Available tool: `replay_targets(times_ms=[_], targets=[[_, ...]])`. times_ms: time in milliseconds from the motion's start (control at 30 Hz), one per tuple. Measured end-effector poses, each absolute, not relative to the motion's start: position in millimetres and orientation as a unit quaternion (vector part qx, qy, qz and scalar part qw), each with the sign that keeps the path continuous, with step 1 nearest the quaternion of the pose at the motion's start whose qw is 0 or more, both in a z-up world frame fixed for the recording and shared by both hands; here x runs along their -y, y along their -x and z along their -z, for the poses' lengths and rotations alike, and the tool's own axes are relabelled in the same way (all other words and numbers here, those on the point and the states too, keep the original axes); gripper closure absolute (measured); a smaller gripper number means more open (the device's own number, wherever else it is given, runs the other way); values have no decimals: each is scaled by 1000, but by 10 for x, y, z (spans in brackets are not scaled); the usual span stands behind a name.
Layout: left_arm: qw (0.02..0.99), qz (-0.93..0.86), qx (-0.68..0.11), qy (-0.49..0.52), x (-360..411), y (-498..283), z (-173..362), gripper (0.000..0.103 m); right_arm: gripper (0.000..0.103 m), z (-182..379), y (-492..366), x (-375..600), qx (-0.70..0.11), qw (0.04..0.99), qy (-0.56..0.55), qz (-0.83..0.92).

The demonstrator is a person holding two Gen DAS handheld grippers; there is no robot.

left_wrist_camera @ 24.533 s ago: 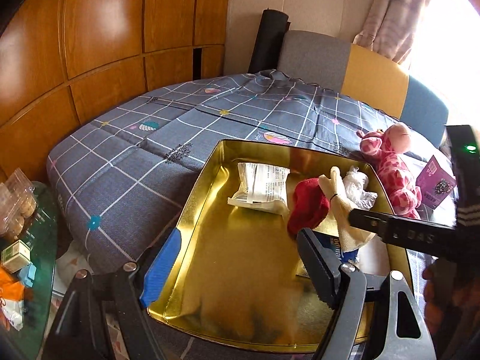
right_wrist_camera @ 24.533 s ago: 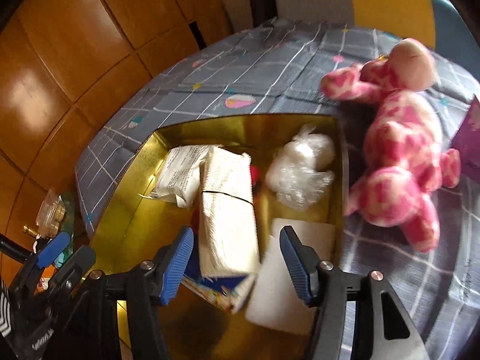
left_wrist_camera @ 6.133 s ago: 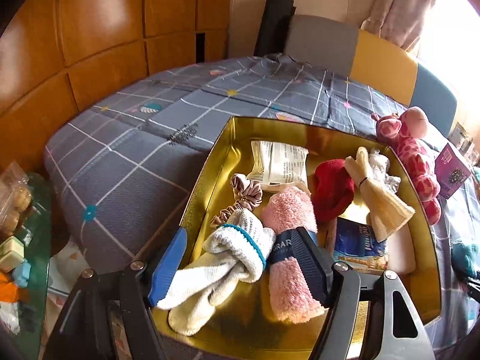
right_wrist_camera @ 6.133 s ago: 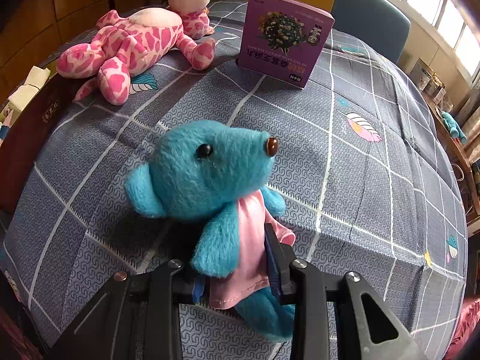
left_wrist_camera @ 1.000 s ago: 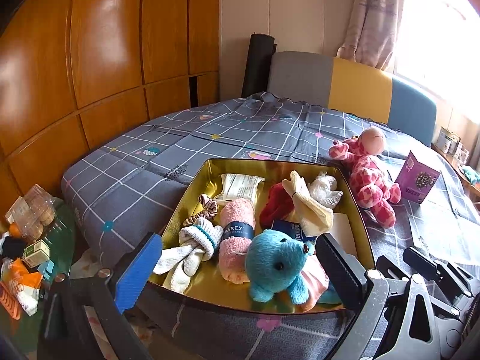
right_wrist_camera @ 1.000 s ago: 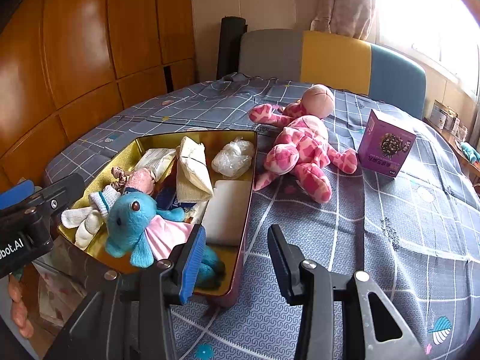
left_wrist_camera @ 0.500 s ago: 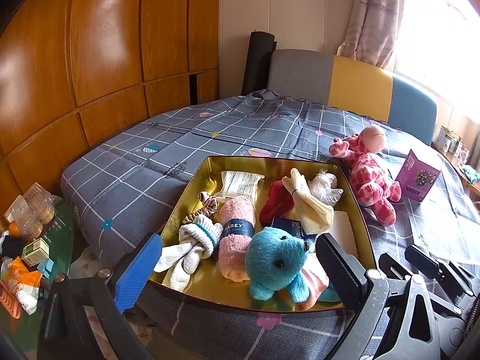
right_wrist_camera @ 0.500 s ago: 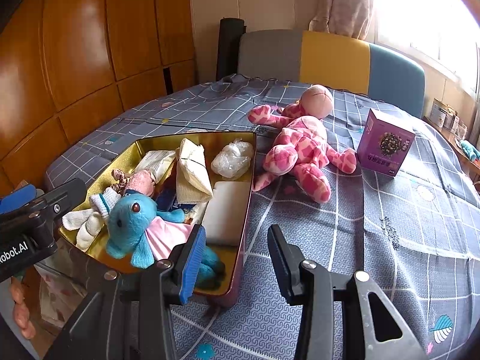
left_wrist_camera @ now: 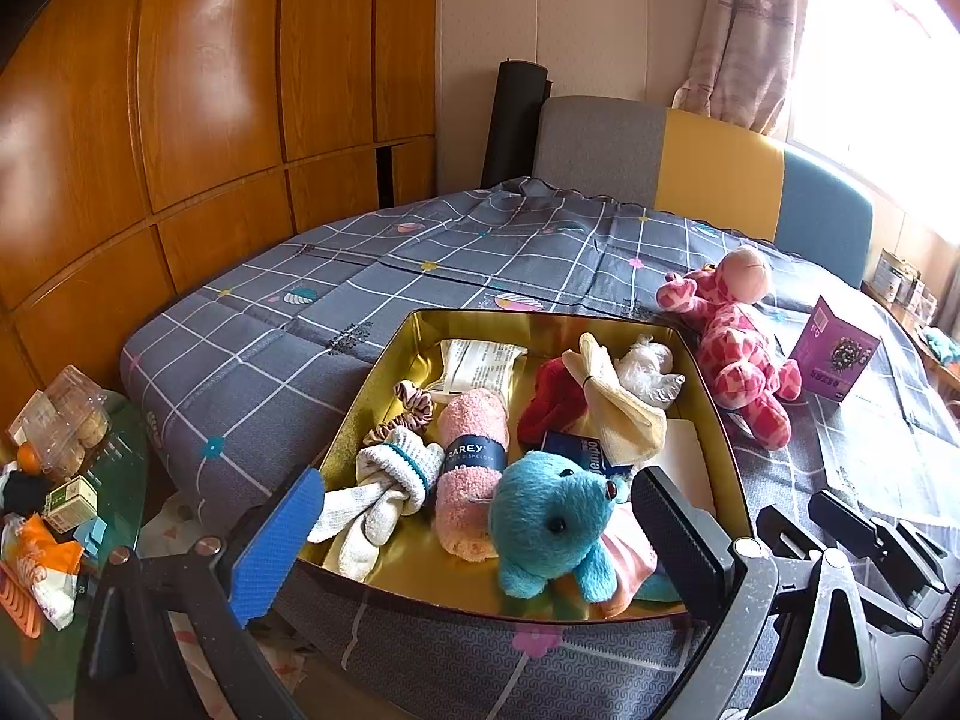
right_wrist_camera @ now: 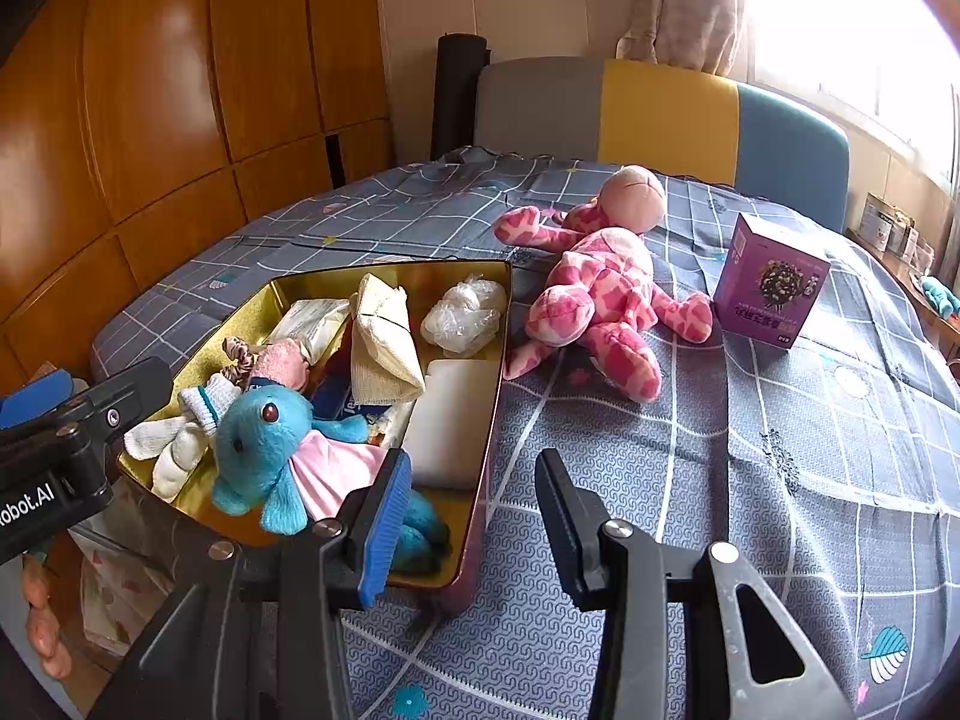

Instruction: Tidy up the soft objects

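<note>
A gold tin tray (left_wrist_camera: 384, 354) (right_wrist_camera: 486, 420) lies on the bed. In it are a blue plush toy (left_wrist_camera: 552, 528) (right_wrist_camera: 264, 432) in a pink dress, a pink rolled towel (left_wrist_camera: 471, 444), white socks (left_wrist_camera: 384, 480), a scrunchie (left_wrist_camera: 414, 405), a red cloth (left_wrist_camera: 549, 405), a cream cloth (left_wrist_camera: 618, 408) (right_wrist_camera: 381, 342) and a plastic-wrapped bundle (right_wrist_camera: 465, 312). A pink spotted plush (left_wrist_camera: 732, 348) (right_wrist_camera: 600, 288) lies on the bed right of the tray. My left gripper (left_wrist_camera: 480, 528) is open and empty at the tray's near edge. My right gripper (right_wrist_camera: 474, 516) is open and empty over the tray's near right corner.
A purple box (left_wrist_camera: 834, 348) (right_wrist_camera: 768, 282) stands on the bed right of the pink plush. The grey checked bedspread (right_wrist_camera: 780, 450) stretches right. A glass side table (left_wrist_camera: 114, 480) with snacks is at the left. Wooden panels (left_wrist_camera: 210, 90) and a headboard (left_wrist_camera: 714, 174) are behind.
Over the last second both grippers have barely moved and both stay open. The blue plush lies in the tray, no longer in the right gripper as six seconds ago.
</note>
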State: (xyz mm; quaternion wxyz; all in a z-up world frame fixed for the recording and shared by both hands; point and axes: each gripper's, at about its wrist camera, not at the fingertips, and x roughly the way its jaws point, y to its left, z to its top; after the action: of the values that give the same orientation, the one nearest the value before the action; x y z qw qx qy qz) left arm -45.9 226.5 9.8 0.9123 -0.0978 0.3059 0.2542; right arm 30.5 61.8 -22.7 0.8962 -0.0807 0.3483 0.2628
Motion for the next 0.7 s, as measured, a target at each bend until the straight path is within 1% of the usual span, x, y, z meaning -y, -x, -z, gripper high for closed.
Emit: replay_targets(times_ms=[700], targets=[[913, -252, -307, 97, -2248, 455, -89, 0, 60, 256, -312, -608, -353, 895, 77, -261]])
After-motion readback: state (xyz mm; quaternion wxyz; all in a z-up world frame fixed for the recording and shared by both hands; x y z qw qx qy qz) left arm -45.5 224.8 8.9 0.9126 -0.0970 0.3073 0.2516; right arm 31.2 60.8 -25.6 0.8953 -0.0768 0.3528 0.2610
